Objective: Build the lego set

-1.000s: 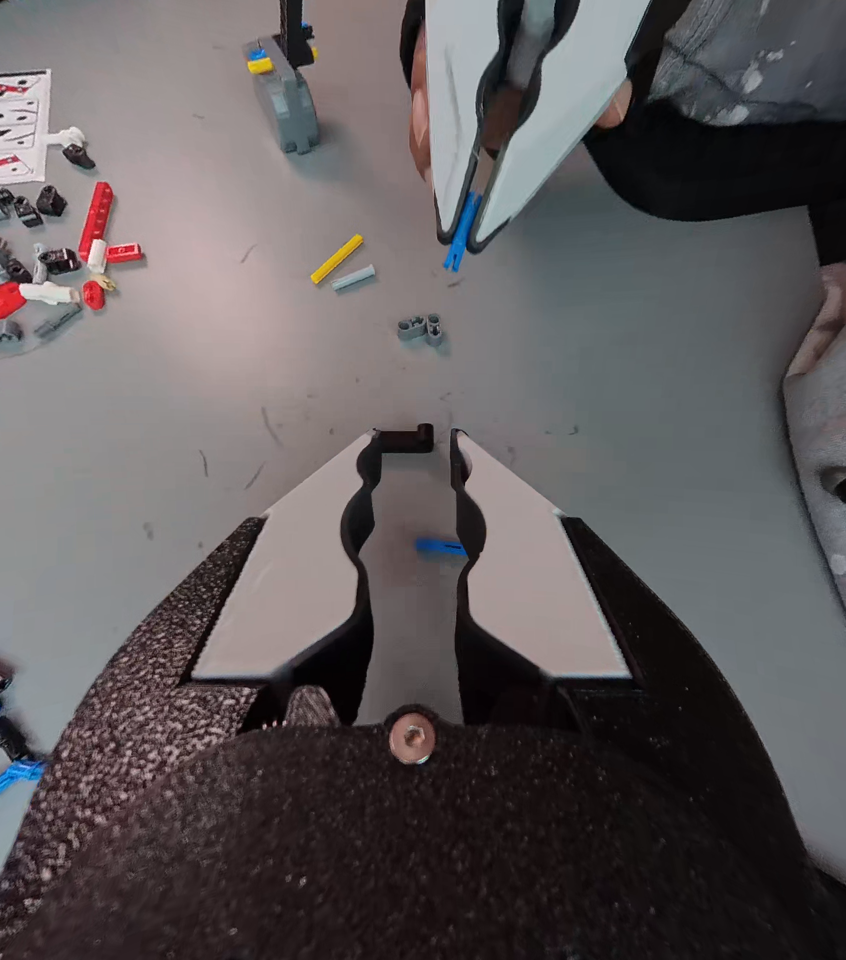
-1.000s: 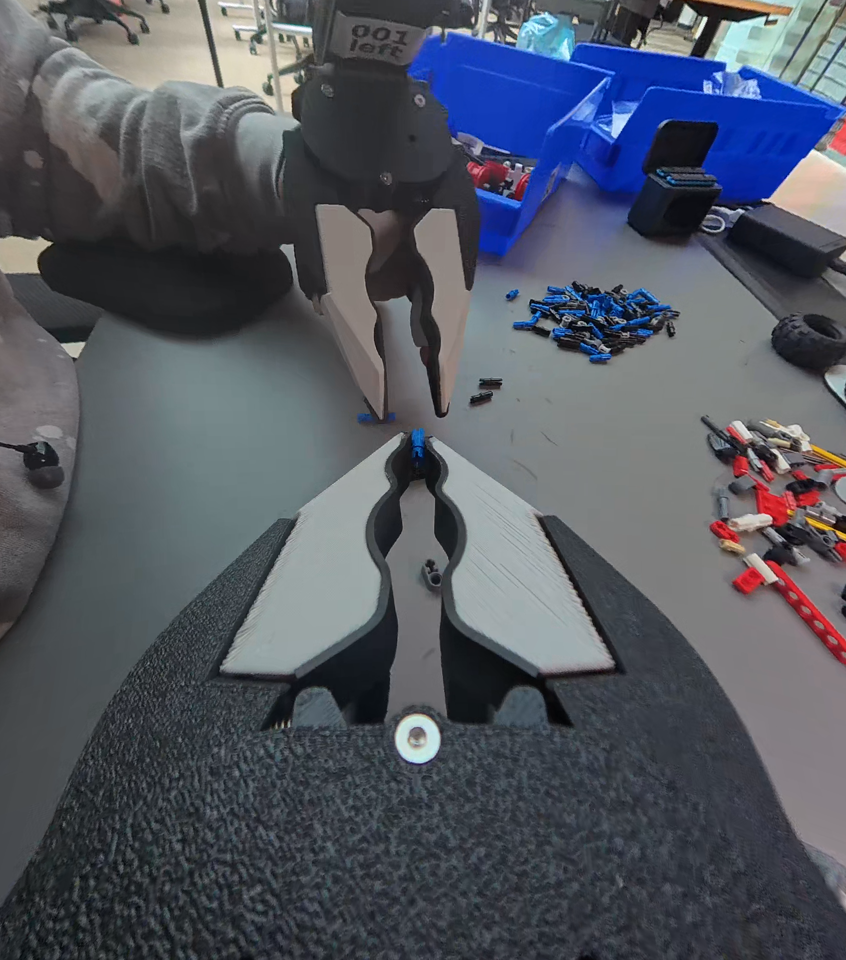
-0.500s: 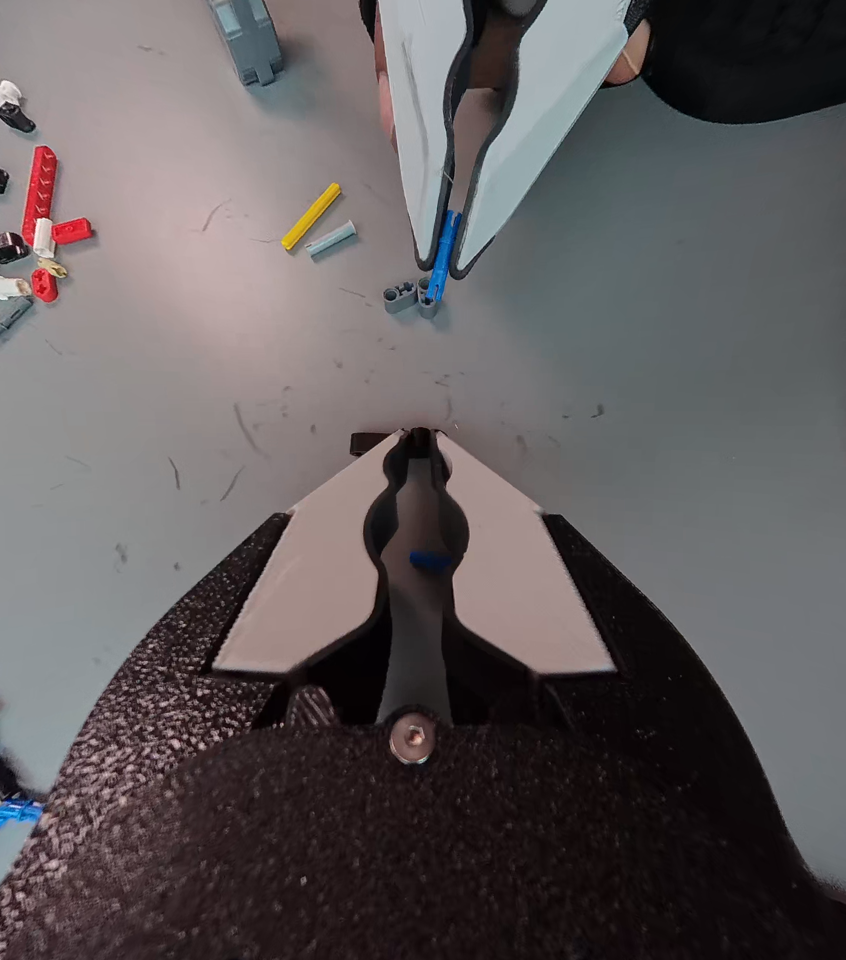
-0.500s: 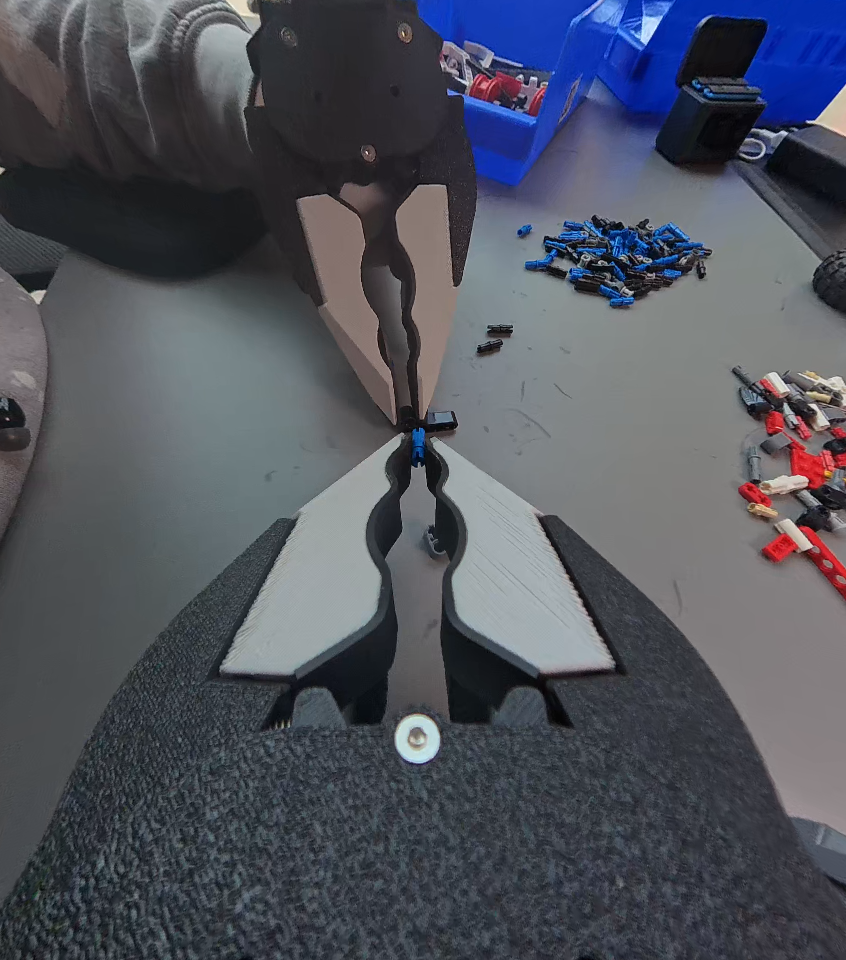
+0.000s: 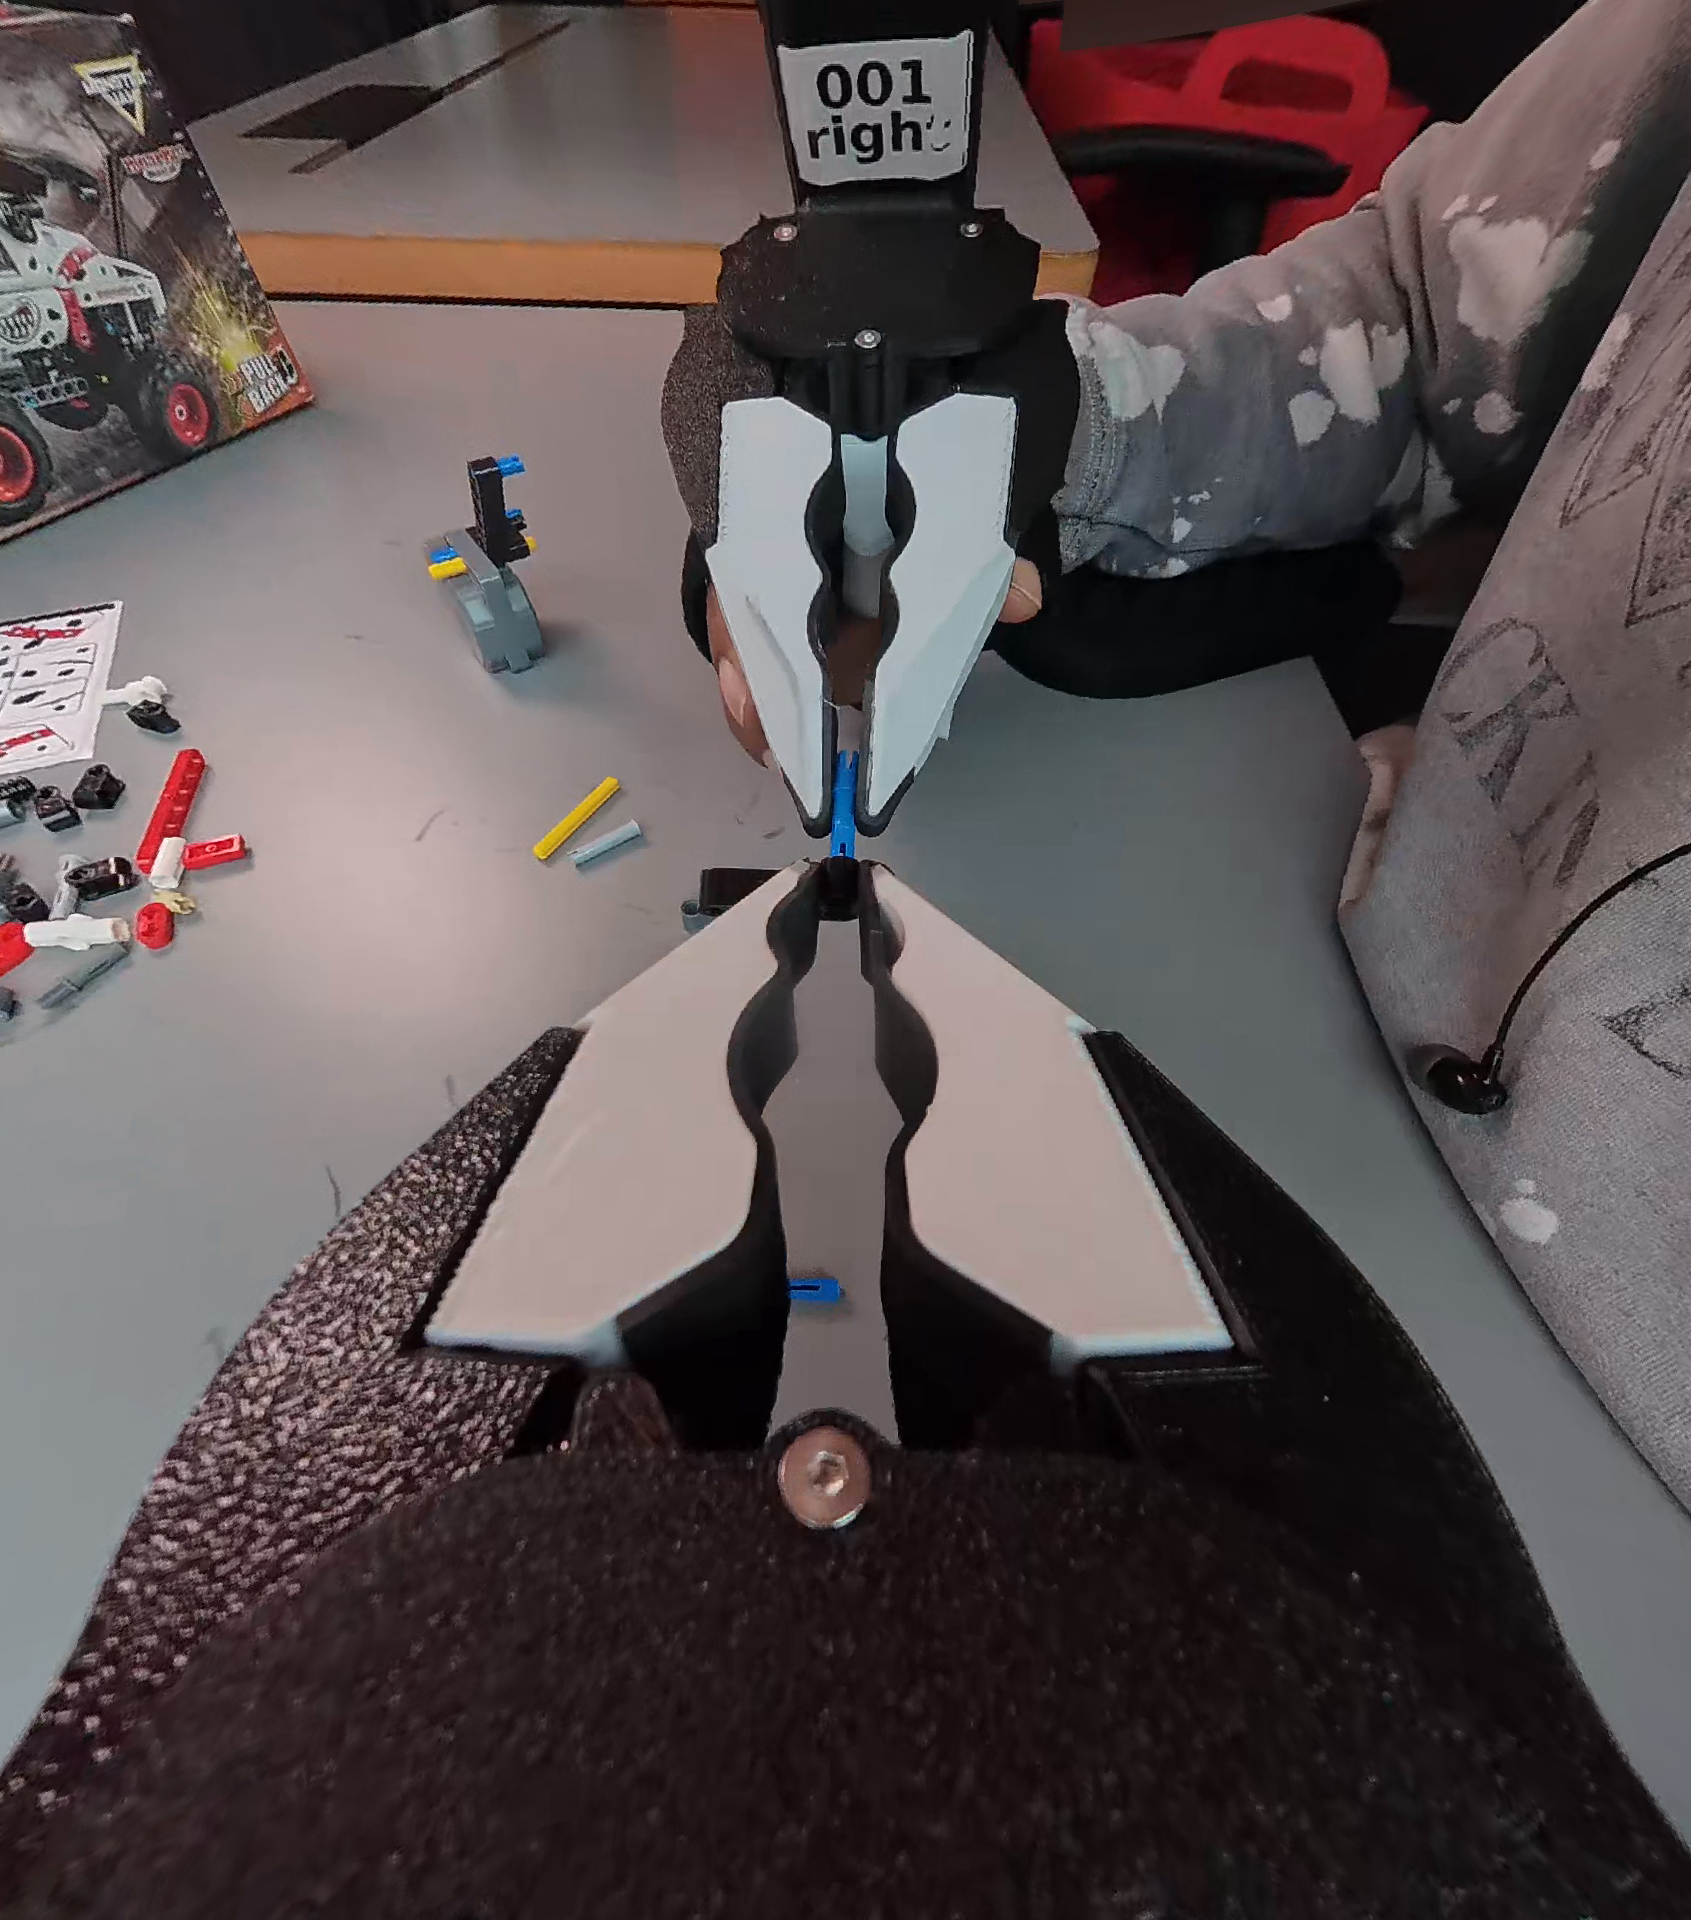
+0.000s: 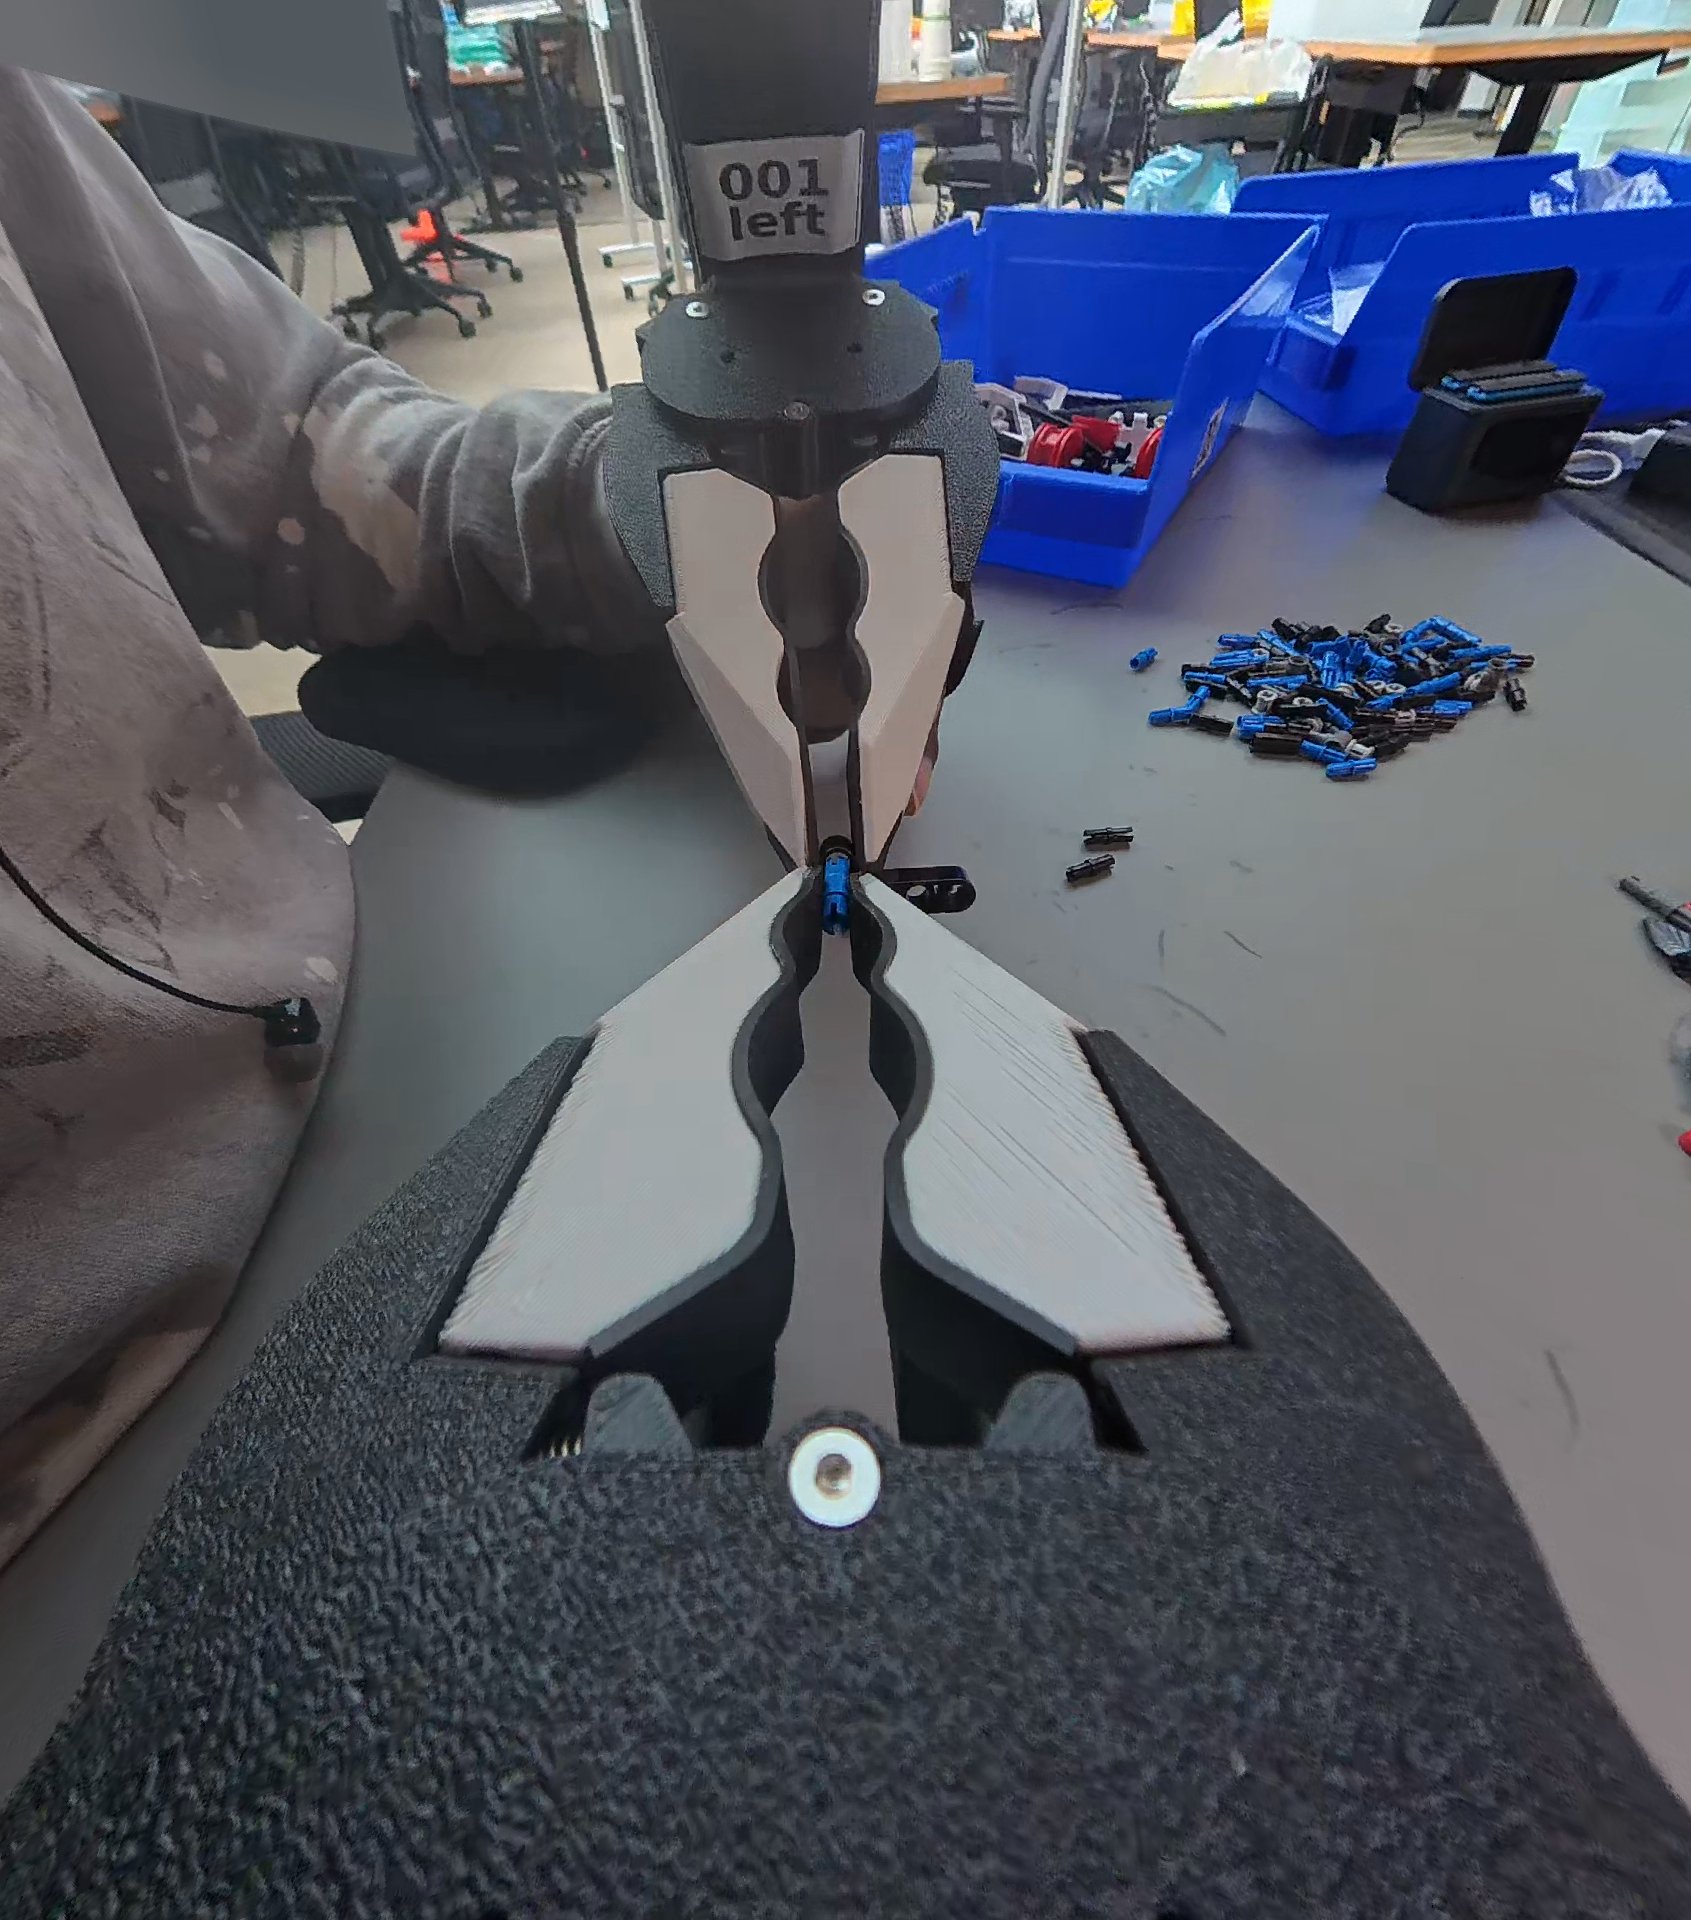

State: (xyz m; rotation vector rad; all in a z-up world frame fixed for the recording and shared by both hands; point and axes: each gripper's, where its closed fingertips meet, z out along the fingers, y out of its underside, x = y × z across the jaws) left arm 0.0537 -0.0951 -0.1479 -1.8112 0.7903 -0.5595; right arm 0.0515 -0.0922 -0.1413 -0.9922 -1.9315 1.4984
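Nearest in the left wrist view, a loose blue pin (image 5: 813, 1289) lies on the desk (image 5: 1080, 935) between the bases of the left gripper's fingers, untouched. At the tips, the left gripper (image 5: 836, 883) is closed almost fully on a small black connector piece (image 5: 729, 889), which juts out to one side of the tips and is lifted off the desk. Tip to tip with it, the right gripper (image 5: 846, 821) is pinched on a blue pin (image 5: 843, 805) whose free end meets the black piece; in the right wrist view the same pin (image 6: 833, 899) sits between that gripper's closed tips (image 6: 830, 896), with the black piece (image 6: 929, 885) sticking out to the right.

The step looks like pressing the pin into a hole of the black piece. The risks come from the small contact: if the pin is not in line with the hole, the push would likely rock the black piece in the left grip or twist it out. The pin is held only near its end, so it may slide back between the fingers rather than seat. Either part dropped could roll among the spare parts.

Farther off lie a yellow axle (image 5: 576, 818), a red and grey parts pile (image 5: 10, 883), a small grey and black sub-assembly (image 5: 493, 582) and the set's box (image 5: 41, 291).
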